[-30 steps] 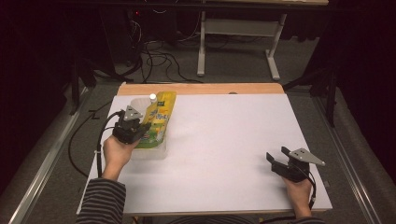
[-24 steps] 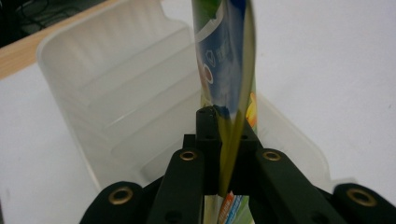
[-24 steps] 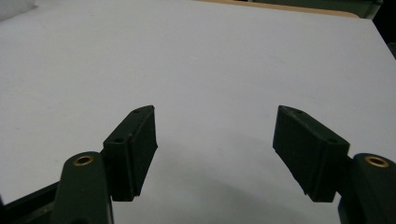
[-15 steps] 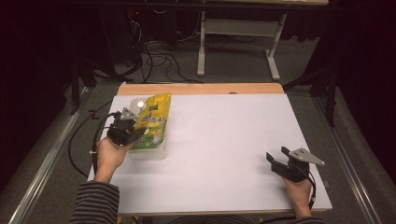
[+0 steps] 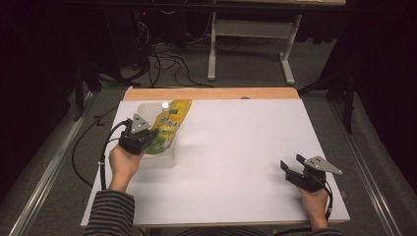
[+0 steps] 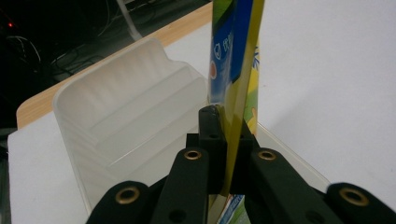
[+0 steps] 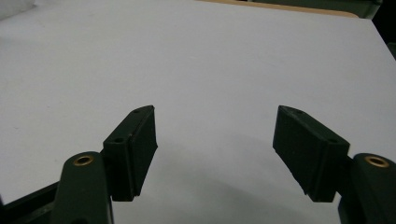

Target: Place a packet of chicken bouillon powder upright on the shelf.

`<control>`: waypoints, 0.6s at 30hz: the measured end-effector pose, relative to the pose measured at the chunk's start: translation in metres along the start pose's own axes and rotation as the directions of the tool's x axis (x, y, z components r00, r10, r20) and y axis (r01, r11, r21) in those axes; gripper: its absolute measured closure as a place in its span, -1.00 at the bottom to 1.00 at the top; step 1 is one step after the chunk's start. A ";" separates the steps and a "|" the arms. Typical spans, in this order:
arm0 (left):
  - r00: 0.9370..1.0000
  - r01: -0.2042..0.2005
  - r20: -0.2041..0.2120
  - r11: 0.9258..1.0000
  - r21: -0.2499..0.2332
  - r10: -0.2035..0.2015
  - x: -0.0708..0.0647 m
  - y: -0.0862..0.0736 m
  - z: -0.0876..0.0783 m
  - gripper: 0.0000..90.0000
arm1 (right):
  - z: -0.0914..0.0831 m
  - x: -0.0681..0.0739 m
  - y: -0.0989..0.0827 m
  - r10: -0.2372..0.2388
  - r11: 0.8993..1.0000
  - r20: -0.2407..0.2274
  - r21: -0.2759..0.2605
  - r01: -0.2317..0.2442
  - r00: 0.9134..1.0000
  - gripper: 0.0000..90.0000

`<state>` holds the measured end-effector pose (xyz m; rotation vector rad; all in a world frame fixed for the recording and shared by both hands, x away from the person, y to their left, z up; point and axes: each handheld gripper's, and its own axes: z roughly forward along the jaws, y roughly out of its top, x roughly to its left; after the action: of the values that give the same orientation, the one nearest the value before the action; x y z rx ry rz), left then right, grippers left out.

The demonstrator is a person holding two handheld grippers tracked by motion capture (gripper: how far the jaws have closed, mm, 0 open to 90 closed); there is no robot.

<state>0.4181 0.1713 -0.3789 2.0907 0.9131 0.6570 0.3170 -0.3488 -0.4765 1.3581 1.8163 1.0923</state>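
Yellow pouch (image 5: 168, 125) with a white cap lies slanted over a clear plastic bin (image 5: 158, 160) at the counter's (image 5: 236, 147) far-left part, high view. Left tool (image 5: 144, 139) is clamped on the pouch's near end, jaws pinched tight on the film; the pouch's long axis runs from the tool away and a bit right, cap end over the bin's far rim. Left hand (image 5: 123, 164) is right behind it, so left is the near arm by far. Right tool (image 5: 290, 169) sits low at the near-right corner, well apart from pouch and bin, jaws spread wide, nothing in them. Plenty of bare white counter between the two; the bin is near the left edge, wooden strip along the far edge just beyond it. Left gripper view: pouch (image 6: 236, 60) stands edge-on between the black jaws, rising straight ahead; bin (image 6: 126, 121) is open and hollow to the left of it, ribbed wall, nothing else seen inside. Pouch seems above the bin's right rim, not down in it. Judgement: next move depends on shifting the pouch sideways toward the bin's cavity and lowering; its length looks close to the bin's, so align the axes. Right gripper view: jaws wide, right tool (image 7: 215, 149) over bare counter (image 7: 210, 56), free room all round.
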 end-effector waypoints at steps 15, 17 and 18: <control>0.994 0.066 0.073 0.987 0.146 -0.077 0.008 -0.003 -0.012 0.95 | 0.000 0.000 0.000 -0.002 1.000 0.002 0.001 0.002 1.000 -0.31; 0.992 0.076 0.089 0.982 0.172 -0.093 0.009 -0.001 -0.011 0.95 | 0.000 0.000 0.000 -0.001 1.000 0.003 0.002 0.001 1.000 -0.31; 0.991 0.076 0.093 0.980 0.186 -0.094 0.008 0.001 -0.011 0.95 | 0.000 0.000 0.000 0.000 1.000 0.002 0.002 0.000 1.000 -0.31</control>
<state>0.4161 0.1820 -0.3703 2.2096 1.0316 0.4328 0.3171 -0.3485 -0.4765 1.3595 1.8168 1.0889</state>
